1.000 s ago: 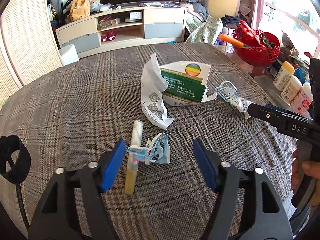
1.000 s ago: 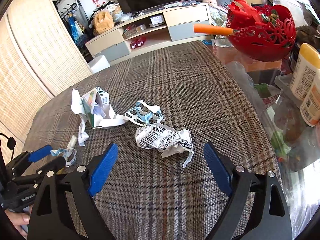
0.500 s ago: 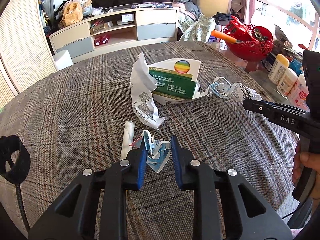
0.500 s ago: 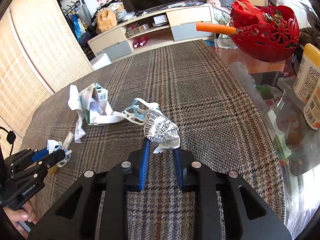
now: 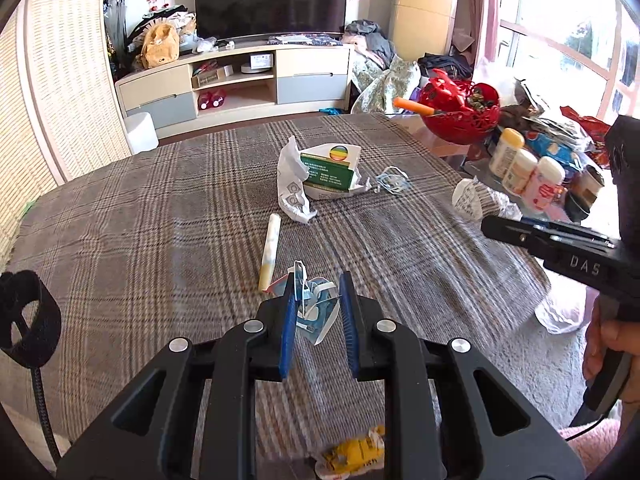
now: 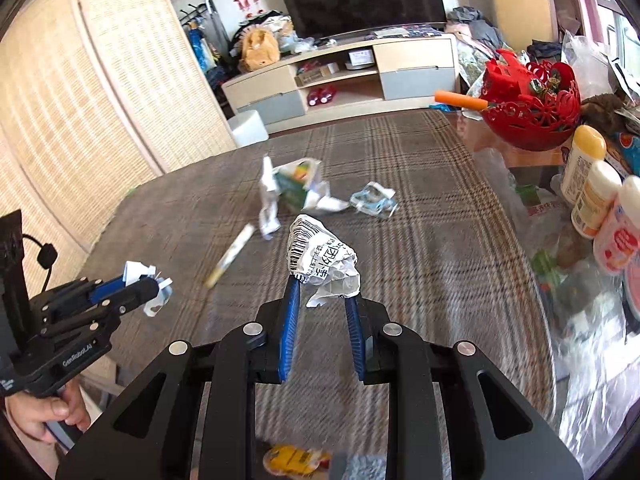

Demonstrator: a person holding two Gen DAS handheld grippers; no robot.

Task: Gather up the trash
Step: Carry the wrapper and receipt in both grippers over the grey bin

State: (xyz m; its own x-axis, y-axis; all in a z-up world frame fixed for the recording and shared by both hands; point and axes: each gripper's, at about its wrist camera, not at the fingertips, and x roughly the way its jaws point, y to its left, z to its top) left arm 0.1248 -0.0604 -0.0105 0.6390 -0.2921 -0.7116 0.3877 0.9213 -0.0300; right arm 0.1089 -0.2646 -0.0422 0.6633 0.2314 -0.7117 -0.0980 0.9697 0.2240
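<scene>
My left gripper (image 5: 318, 288) is shut on a blue-and-white crumpled wrapper (image 5: 314, 308) and holds it above the plaid tablecloth (image 5: 160, 208); it also shows in the right wrist view (image 6: 150, 280). My right gripper (image 6: 322, 286) is shut on a crumpled white barcode paper (image 6: 320, 256), lifted off the table; that paper also shows in the left wrist view (image 5: 472, 202). On the table lie a torn green-and-white box (image 5: 326, 172), a white-yellow tube (image 5: 270, 250) and a blue-white wrapper scrap (image 5: 392, 180).
A yellow wrapper (image 5: 352, 456) lies low, below my left gripper. A red basket (image 6: 532, 108) and several bottles (image 6: 592, 196) crowd the glass side table on the right. A TV cabinet (image 5: 240, 80) stands behind the table.
Both grippers closed on their trash pieces and lifted them up and back from the table. The table items now look farther away.
</scene>
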